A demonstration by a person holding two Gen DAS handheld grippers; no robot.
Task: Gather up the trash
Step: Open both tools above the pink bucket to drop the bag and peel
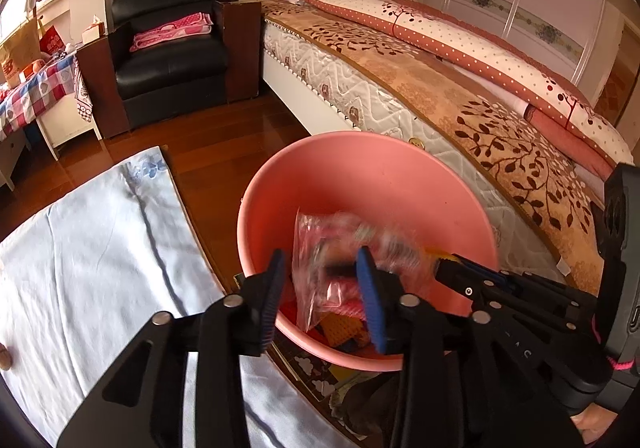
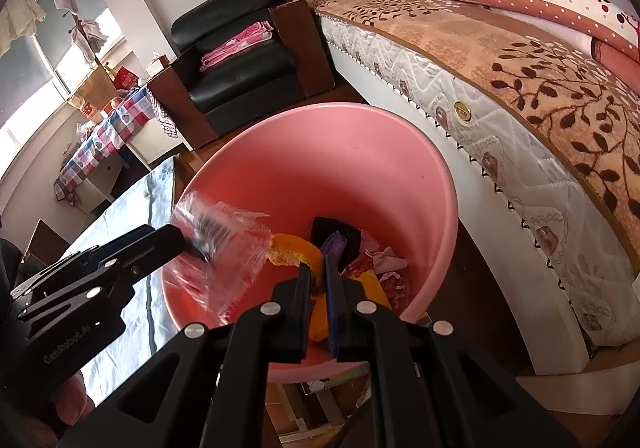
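while the left gripper point(image 1: 322, 288) hangs over the pink plastic bin point(image 1: 320, 175), its jaws stand apart, and a blurred clear plastic bag point(image 1: 340, 252) sits between them; whether the pads touch it i cannot tell. the right gripper point(image 2: 319, 280), over the same bin, is nearly closed on an orange wrapper point(image 2: 320, 312). more scraps lie in the bin's bottom. outward, the bin stands on a dark wood floor point(image 1: 224, 135) between a pale blue cloth point(image 1: 92, 248) and a bed point(image 1: 460, 95); a black armchair point(image 1: 172, 43) sits by the far wall.
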